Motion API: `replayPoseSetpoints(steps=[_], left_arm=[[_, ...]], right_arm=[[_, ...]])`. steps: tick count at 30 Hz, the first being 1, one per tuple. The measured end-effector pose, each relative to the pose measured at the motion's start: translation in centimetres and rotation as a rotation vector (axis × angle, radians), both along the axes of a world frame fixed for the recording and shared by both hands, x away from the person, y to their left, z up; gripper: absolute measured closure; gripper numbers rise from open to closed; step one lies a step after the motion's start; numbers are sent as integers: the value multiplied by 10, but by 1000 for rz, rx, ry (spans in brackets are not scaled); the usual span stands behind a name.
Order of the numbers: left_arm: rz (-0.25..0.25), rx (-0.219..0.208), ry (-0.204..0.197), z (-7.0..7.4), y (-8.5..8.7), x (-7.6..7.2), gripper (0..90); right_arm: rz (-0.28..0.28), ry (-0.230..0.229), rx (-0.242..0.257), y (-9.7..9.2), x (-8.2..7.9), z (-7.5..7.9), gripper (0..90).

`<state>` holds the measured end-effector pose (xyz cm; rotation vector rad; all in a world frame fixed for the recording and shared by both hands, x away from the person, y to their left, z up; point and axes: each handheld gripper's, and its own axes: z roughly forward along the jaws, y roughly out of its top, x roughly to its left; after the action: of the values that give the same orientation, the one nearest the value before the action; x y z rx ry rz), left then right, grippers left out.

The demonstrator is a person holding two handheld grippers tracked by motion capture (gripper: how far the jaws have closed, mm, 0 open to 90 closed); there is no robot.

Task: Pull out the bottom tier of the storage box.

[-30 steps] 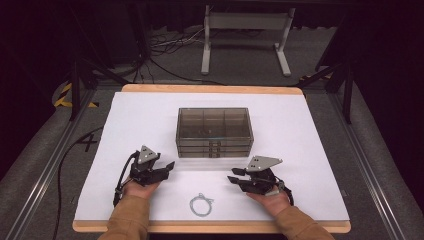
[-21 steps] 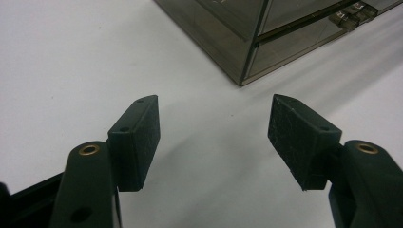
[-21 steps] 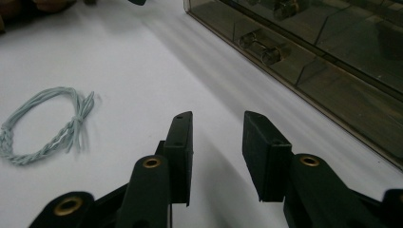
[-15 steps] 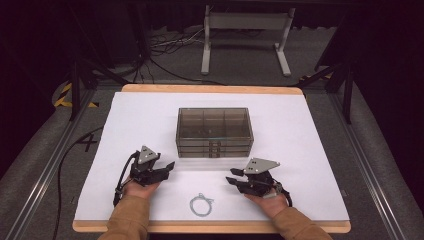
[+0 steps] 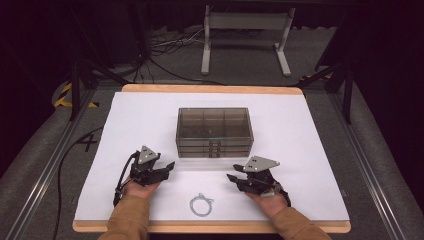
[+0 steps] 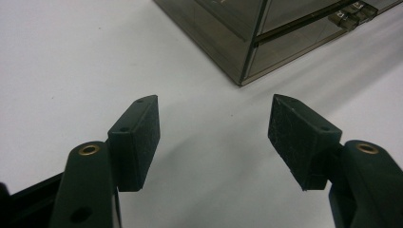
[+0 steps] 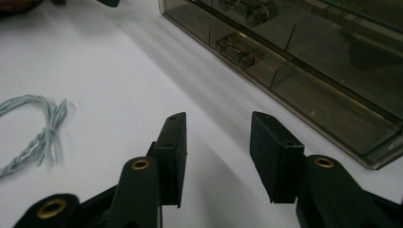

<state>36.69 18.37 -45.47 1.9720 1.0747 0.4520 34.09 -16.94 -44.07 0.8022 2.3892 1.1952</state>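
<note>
A smoky transparent drawer box (image 5: 214, 131) stands in the middle of the white sheet, its drawer handles facing the person. The left gripper (image 5: 167, 166) rests on the sheet in front of the box's left corner (image 6: 247, 33), jaws open and empty (image 6: 214, 128). The right gripper (image 5: 231, 177) lies in front of the box's right part and points left. Its jaws (image 7: 218, 142) have just been opening, with only bare sheet between them. A small loop of pale blue twisted string (image 5: 201, 204) lies between the two hands near the front edge, and is seen again (image 7: 33, 128) left of the right jaws.
The white sheet (image 5: 300, 150) covers a wooden board on a grey table with metal rails at both sides. Cables and a white stand (image 5: 245, 30) lie on the floor beyond the far edge. Small items lie in the box's drawers (image 7: 237, 50).
The right gripper's jaws stand a little wider apart than before. Both hands and the string have kept their places.
</note>
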Motion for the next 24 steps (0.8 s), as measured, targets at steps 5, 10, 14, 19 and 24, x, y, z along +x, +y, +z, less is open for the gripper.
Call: replayPoseSetpoints(steps=[5,10,14,19,24], left_arm=[[0,3,0,0,0,0,357],[0,4,0,0,0,0,357],[-1,4,-1,0,-1,0,357],[-1,3,2,0,-1,0,357],[0,4,1,0,-1,0,357]], right_arm=[[-14,-40,-68,12,-2,7,601],[-19,-82,-130,23,-4,10,606],[-10,-114,-179,30,-5,11,606],[13,-151,-234,40,-7,11,634],[10,-183,-283,48,-8,10,639]])
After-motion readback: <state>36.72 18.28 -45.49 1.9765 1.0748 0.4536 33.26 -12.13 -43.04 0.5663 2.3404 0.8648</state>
